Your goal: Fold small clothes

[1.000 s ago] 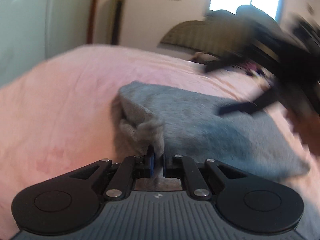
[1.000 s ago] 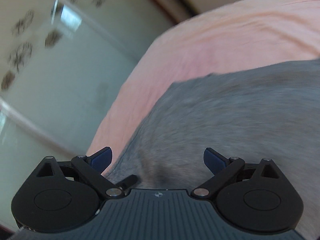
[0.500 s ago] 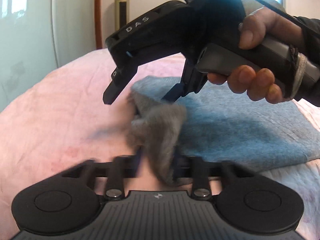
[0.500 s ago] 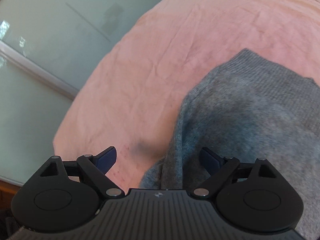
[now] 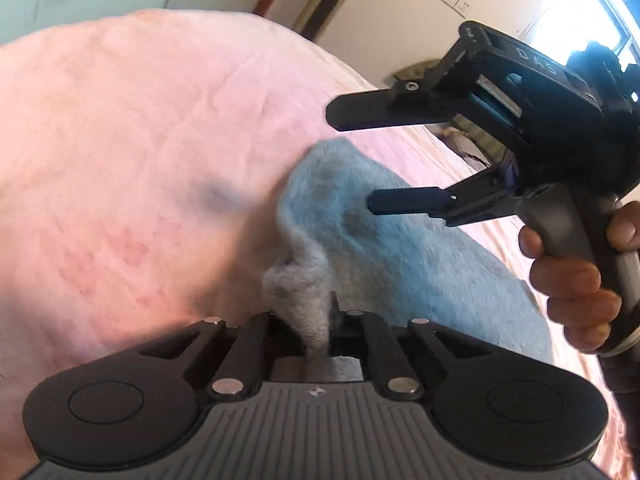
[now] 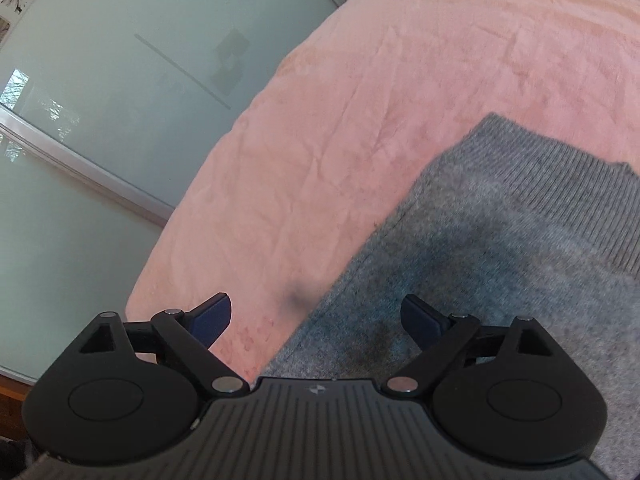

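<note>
My left gripper [image 5: 316, 328] is clamped on a bunched corner of the grey knit garment [image 5: 384, 248], which rises in a puckered ridge straight out of the closed jaws. The rest of it spreads away to the right, flat on the pink bedspread [image 5: 132, 128]. My right gripper [image 6: 316, 320] stands wide apart, nothing pinched, hovering over the garment's edge: one finger above pink cover, the other above grey knit. In the left view it hangs just over the cloth, my hand [image 5: 572, 280] round its handle. The knit is fuzzy, with a ribbed band [image 6: 560, 176] along one end.
</note>
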{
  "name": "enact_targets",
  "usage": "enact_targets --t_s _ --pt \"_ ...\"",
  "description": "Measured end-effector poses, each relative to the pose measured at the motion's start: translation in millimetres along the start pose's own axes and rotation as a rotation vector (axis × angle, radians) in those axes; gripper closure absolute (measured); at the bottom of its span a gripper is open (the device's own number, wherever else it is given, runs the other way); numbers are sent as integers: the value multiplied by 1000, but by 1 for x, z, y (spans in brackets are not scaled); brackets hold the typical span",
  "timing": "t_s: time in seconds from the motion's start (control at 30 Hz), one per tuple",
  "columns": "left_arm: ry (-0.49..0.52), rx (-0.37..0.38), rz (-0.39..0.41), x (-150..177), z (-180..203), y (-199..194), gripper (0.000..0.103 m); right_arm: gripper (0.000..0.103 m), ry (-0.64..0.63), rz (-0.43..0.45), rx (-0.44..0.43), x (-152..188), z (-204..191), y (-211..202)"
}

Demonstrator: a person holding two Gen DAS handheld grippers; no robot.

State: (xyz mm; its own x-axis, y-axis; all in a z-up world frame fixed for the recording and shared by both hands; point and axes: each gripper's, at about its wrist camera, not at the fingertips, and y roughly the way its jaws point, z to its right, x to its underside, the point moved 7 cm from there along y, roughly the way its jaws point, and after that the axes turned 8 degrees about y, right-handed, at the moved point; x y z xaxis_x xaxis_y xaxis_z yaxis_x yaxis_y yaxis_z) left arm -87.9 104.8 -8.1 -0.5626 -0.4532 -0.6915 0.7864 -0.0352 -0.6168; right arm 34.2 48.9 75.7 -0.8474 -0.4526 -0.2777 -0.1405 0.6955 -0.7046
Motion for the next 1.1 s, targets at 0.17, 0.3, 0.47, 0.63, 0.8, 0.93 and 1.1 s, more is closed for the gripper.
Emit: enact_targets --t_s 0.17,0.3,0.47,0.63,0.8,0.93,1.1 --pt "671 -69 244 22 93 -28 98 8 4 -4 40 -13 8 -6" --pt "792 -61 230 41 111 -25 98 9 -48 -54 130 -13 12 7" --pt "786 -80 228 34 104 -31 98 26 -59 -51 191 -17 27 9" --pt "799 -79 222 32 109 -23 98 81 -100 -33 215 -13 41 -1" --pt "821 -6 234 33 132 -24 98 90 -87 59 144 -12 53 -44" --pt "838 110 262 31 176 -23 98 91 -42 150 125 -5 79 -101" --pt "856 309 228 53 239 -7 98 91 66 284 126 29 138 -190"
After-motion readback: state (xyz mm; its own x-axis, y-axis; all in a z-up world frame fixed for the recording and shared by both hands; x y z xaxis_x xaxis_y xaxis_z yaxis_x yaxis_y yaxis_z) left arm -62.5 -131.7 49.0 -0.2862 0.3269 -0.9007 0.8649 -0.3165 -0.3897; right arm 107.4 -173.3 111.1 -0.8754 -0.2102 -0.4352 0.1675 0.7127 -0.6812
